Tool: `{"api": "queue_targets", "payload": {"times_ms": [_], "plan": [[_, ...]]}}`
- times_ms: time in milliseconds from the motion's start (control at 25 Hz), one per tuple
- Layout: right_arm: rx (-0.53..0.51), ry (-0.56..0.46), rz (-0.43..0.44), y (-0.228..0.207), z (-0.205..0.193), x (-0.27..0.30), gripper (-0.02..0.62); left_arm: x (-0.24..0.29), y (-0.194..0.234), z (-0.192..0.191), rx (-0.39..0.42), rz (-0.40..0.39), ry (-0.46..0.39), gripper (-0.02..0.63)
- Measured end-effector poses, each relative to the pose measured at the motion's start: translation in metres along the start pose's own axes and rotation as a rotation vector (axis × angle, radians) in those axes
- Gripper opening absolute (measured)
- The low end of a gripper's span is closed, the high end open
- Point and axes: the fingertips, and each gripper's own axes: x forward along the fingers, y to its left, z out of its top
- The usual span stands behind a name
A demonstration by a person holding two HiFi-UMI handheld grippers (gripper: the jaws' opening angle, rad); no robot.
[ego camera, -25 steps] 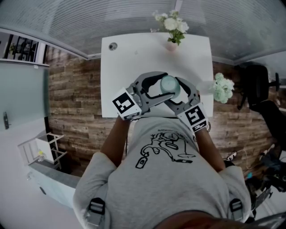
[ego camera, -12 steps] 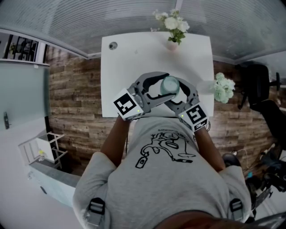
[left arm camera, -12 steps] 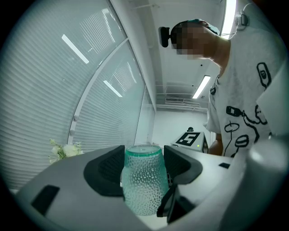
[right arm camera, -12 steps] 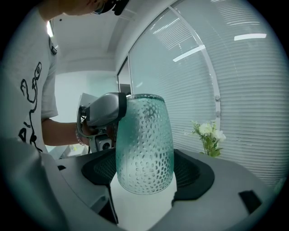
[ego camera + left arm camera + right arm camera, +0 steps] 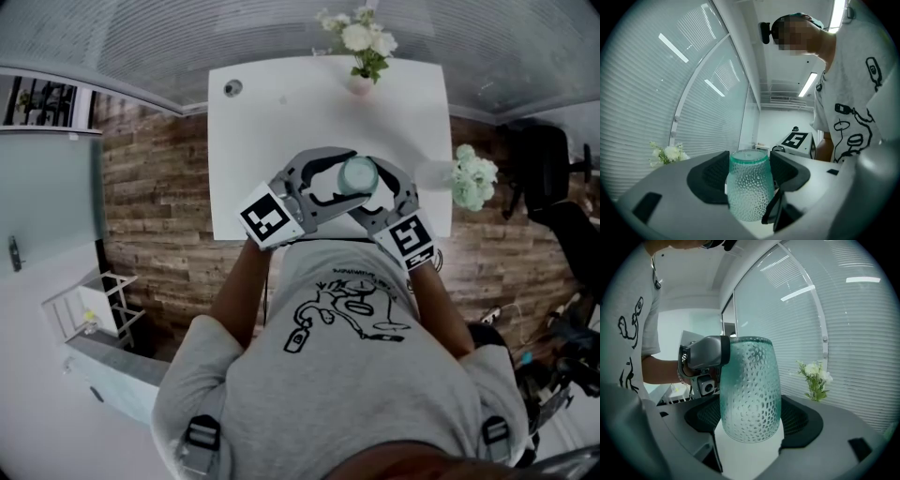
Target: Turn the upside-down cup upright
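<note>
Teal dimpled cup (image 5: pixel 358 175) is over the white table (image 5: pixel 281 131), near my edge, flat end up. My left gripper (image 5: pixel 750 163) pinches its upper part, and my right gripper (image 5: pixel 751 412) clasps its sides.

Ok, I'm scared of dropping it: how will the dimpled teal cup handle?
The cup looks like glass, so probably stiff and breakable. Its dimpled wall may resist slipping. Tall and narrow, it could tip if pushed high.

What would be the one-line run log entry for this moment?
cup: vertical over white table | left gripper: pads on cup's sides | right gripper: jaws around cup, contact unclear
</note>
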Motion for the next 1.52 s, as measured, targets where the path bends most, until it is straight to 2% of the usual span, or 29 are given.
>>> {"api": "queue_targets", "payload": {"times_ms": [560,1320,1520], "plan": [[0.052,0.082,0.003,-0.01,-0.042,0.012,0.373,0.016,0.003,-0.04,0.031,-0.004,0.072,0.273],[0.087,0.2,0.013,-0.023,-0.108,0.034,0.373,0.029,0.015,-0.104,0.08,-0.036,0.122,0.273],[0.074,0.228,0.025,-0.026,-0.124,0.044,0.373,0.03,0.021,-0.12,0.091,-0.033,0.112,0.273]]}}
